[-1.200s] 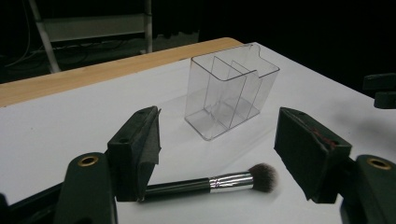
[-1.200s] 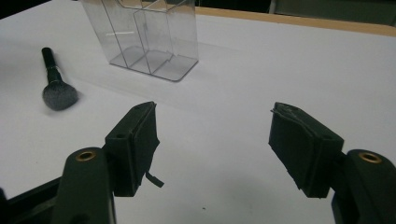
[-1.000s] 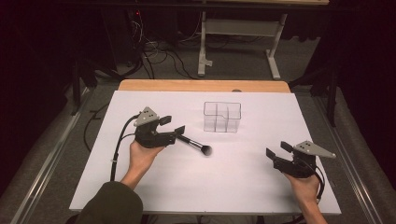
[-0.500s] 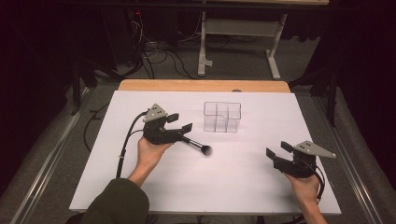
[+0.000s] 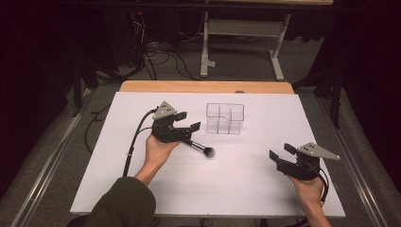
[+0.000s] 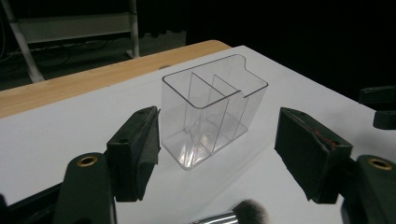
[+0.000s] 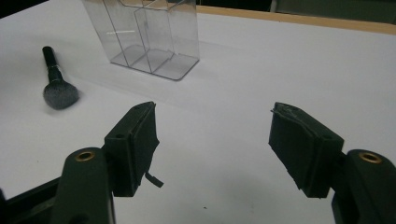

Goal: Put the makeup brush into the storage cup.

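Note:
A clear plastic organizer (image 5: 225,118) with several compartments stands upright on the white table (image 5: 246,189). A black makeup brush (image 5: 202,149) lies flat in front of it, its bristle head toward me. My left gripper (image 5: 189,121) hovers open over the brush's handle end and faces the organizer (image 6: 210,112). The brush head (image 6: 243,213) shows low between its jaws, not touched by the pads. My right gripper (image 5: 281,152) rests open near the table's front right, nothing between its fingers. It looks toward the organizer (image 7: 149,37) and the brush (image 7: 56,86).
The table's wooden far edge (image 5: 203,86) lies behind the organizer. A cable (image 5: 135,142) trails from the left gripper across the table's left side. Beyond the table, a metal stand (image 5: 241,28) and loose cables sit on the dark floor.
The left hand and its gripper have moved right and a little away from me, closer to the organizer. The brush, the organizer and the right gripper have stayed put.

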`<state>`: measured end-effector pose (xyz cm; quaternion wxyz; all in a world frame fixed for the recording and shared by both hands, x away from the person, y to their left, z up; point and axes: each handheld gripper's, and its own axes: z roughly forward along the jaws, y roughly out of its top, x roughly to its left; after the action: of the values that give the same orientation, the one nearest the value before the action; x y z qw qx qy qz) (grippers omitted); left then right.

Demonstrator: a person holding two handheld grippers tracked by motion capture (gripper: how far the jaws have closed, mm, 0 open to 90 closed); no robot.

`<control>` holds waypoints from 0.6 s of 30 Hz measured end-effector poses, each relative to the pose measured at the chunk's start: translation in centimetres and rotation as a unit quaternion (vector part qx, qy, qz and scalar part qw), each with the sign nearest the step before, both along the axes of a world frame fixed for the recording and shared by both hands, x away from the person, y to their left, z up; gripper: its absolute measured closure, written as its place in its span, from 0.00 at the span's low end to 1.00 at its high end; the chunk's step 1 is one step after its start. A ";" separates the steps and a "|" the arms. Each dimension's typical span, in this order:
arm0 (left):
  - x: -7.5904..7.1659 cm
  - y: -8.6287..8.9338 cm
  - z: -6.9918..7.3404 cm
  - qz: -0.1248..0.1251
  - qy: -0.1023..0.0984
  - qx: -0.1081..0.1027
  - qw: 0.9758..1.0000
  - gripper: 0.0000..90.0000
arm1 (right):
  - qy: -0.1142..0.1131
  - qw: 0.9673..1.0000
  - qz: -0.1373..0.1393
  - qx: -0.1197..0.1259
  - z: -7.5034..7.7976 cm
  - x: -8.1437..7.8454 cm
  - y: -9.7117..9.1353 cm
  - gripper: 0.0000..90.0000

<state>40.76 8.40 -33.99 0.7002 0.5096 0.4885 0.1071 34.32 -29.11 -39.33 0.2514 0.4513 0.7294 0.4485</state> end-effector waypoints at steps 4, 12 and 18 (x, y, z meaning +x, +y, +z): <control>0.4 -0.6 0.0 -0.004 0.003 0.006 1.000 0.34 | 0.000 1.000 0.000 0.000 0.0 0.0 0.0 0.38; 0.8 -1.5 0.2 -0.003 0.003 0.019 1.000 0.34 | -0.002 1.000 0.004 0.004 0.0 0.0 0.0 0.37; 1.1 -1.8 0.1 -0.004 0.011 0.028 1.000 0.34 | -0.001 1.000 0.003 0.007 0.1 0.0 0.0 0.37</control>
<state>41.82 6.61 -33.84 0.6804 0.5322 0.4911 0.1122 34.29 -29.13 -39.28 0.2476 0.4500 0.7273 0.4552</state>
